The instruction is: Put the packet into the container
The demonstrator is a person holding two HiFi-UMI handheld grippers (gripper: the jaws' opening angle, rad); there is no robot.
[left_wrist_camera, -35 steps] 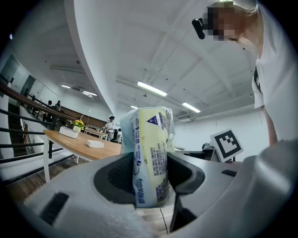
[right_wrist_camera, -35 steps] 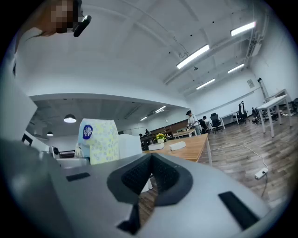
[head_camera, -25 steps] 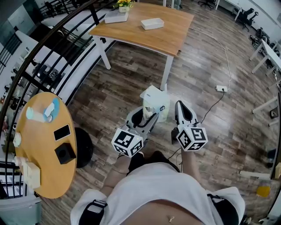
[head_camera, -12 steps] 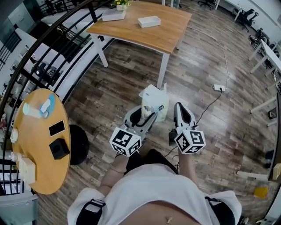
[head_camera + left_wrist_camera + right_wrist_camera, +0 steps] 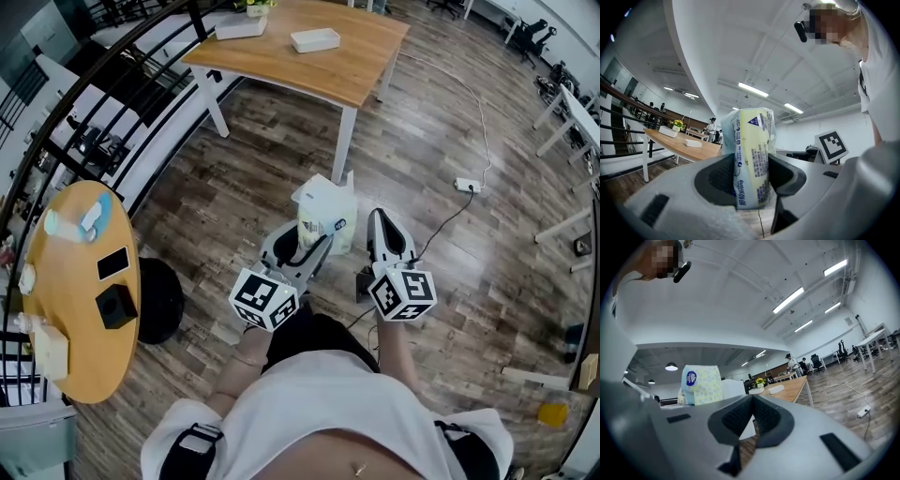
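Observation:
A pale yellow and white tissue packet [image 5: 325, 217] stands upright between the jaws of my left gripper [image 5: 314, 246], which is shut on it. In the left gripper view the packet [image 5: 752, 150] fills the gap between the dark pads. My right gripper [image 5: 382, 230] is level beside it, to the right, shut with nothing in it; its pads [image 5: 764, 416] meet at the tips. The packet [image 5: 700, 383] shows at that view's left. A shallow white container [image 5: 315, 39] lies on the wooden table [image 5: 356, 75] ahead, well beyond both grippers.
A white planter box [image 5: 240, 26] sits at the table's far left corner. A round wooden side table [image 5: 75, 356] with a phone and a black box stands at my left, by a black railing [image 5: 112, 103]. A power strip [image 5: 469, 185] and its cable lie on the floor.
The person has stepped forward; the round side table has slid back and left in view. Both grippers moved along with the body, and the packet stays in the left jaws.

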